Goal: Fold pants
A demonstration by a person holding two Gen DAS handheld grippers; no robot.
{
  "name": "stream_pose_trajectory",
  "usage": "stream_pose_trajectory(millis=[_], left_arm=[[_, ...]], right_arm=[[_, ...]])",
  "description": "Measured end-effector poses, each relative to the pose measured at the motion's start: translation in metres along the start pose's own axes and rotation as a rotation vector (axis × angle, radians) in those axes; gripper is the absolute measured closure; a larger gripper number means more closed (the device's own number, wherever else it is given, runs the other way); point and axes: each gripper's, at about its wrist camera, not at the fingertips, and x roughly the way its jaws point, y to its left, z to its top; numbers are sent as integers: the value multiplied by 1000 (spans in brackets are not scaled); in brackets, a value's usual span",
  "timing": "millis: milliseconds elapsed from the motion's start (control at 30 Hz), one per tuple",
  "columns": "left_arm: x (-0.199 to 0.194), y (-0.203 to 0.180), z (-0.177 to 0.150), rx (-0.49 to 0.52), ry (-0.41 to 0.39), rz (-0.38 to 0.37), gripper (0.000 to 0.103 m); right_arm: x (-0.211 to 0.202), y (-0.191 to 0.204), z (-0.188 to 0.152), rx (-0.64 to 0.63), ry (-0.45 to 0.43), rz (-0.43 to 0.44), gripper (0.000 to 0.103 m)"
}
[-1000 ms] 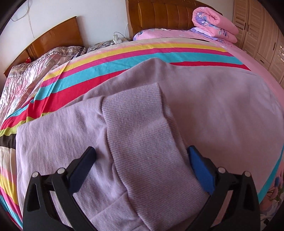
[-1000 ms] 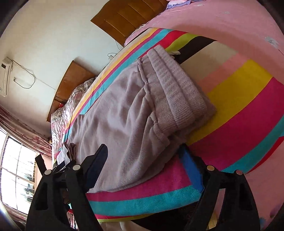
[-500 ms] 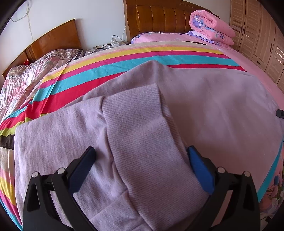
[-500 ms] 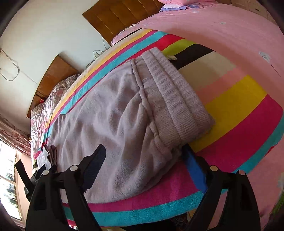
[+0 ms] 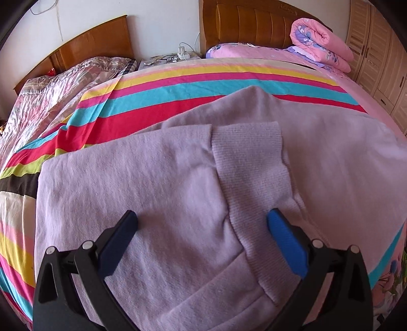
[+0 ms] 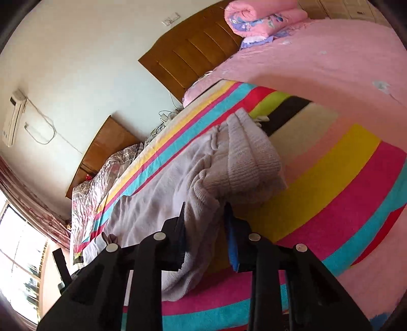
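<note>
Lilac pants (image 5: 165, 183) lie spread on a striped bedspread (image 5: 157, 101), with a ribbed cuff (image 5: 251, 163) folded over on top. My left gripper (image 5: 201, 224) is open just above the fabric, its blue pads on either side of the ribbed cuff's near end. In the right wrist view the pants (image 6: 157, 193) stretch away to the left and the ribbed waistband end (image 6: 249, 157) is bunched up. My right gripper (image 6: 204, 219) is shut on the pants' near edge, and the fabric hangs between the jaws.
A rolled pink quilt (image 5: 320, 38) and a pillow lie by the wooden headboard (image 5: 244, 23). A second bed with a shiny cover (image 5: 51, 89) is on the left. Wardrobe doors (image 5: 376, 45) stand on the right. A window (image 6: 17, 254) is far left.
My right gripper has closed on the pants' edge and lifted it, so the waistband end bunches. My left gripper has drifted slightly right and stays open.
</note>
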Motion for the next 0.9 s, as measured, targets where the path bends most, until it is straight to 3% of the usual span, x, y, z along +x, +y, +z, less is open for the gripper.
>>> stream_pose_trajectory(millis=[100, 200, 300, 400, 533, 567, 600, 700, 800, 900], left_arm=[[-23, 24, 1, -70, -74, -26, 1], [-59, 71, -4, -204, -169, -34, 1], [-91, 123, -21, -332, -225, -15, 1], [-110, 170, -48, -440, -239, 10, 1], [-113, 209, -88, -578, -198, -123, 1], [-112, 213, -96, -594, -189, -166, 1], [-112, 215, -102, -602, -181, -197, 1], [-113, 211, -109, -616, -168, -327, 1], [-108, 196, -102, -620, -131, -539, 1], [-91, 167, -83, -545, -3, -594, 1]], right_arm=[[-8, 86, 11, -280, -73, -22, 78], [-2, 191, -3, -580, -99, 39, 78], [18, 292, -58, -922, -86, 103, 78], [48, 357, -144, -1212, -12, 165, 78], [92, 363, -267, -1502, 185, 211, 80], [100, 356, -285, -1539, 184, 194, 80], [97, 352, -295, -1569, 116, 180, 80], [88, 350, -287, -1540, 79, 201, 80], [83, 348, -283, -1553, 48, 206, 80], [83, 348, -283, -1540, 51, 213, 80]])
